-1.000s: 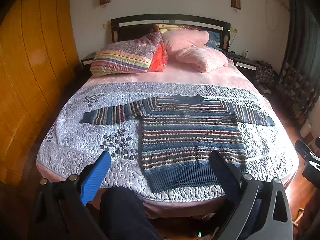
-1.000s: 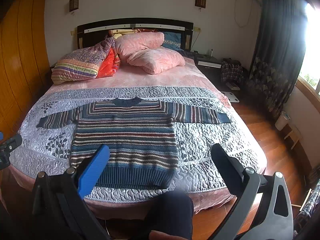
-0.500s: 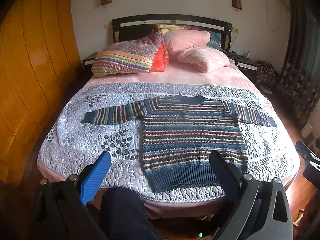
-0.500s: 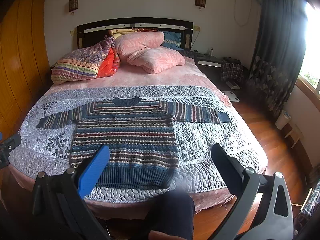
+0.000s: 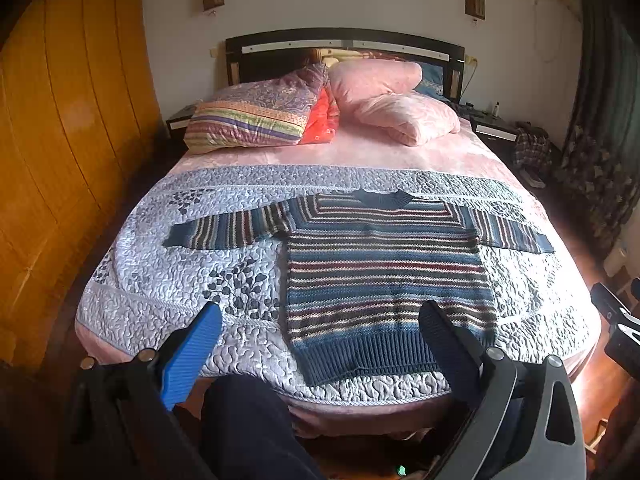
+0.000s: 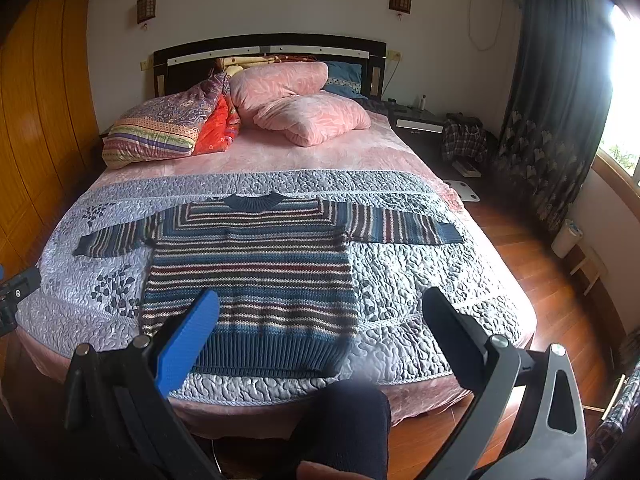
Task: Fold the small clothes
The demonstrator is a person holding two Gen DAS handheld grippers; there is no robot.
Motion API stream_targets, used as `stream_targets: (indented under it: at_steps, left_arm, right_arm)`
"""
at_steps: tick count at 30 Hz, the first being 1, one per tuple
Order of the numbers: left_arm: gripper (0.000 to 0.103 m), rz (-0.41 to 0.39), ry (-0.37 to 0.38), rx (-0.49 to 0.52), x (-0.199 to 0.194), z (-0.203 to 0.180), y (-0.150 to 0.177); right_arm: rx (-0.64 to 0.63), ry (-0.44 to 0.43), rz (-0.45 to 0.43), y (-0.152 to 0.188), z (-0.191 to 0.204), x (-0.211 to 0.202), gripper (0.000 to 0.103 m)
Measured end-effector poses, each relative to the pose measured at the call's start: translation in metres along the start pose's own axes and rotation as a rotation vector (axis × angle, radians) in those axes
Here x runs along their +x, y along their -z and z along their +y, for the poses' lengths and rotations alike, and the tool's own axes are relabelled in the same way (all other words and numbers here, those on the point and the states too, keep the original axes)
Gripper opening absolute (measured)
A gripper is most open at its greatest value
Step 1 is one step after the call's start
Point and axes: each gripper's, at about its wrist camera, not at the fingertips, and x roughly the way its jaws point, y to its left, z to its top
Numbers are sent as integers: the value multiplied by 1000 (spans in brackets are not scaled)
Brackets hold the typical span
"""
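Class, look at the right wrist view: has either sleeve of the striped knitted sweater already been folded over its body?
No: the striped knitted sweater lies flat on the grey quilted bedspread, both sleeves stretched straight outward.

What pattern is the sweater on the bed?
Horizontal stripes, dark blue with red and cream; clearest in the left wrist view: sweater.

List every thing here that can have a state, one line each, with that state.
striped sweater: spread flat, unfolded, both sleeves stretched out sideways
left gripper: open, empty, held off the bed's near edge
right gripper: open, empty, held off the bed's near edge
quilt: spread smooth over the bed
pink pillows: piled by the headboard
curtain: covering part of the window, daylight at its edge
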Motion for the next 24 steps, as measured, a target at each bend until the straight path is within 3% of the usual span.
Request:
stream_targets:
  at_steps: [24]
  left_arm:
    - [99, 10, 0, -2, 9, -7, -6]
  right_arm:
    - [-4, 3, 8, -4, -3, 10, 100]
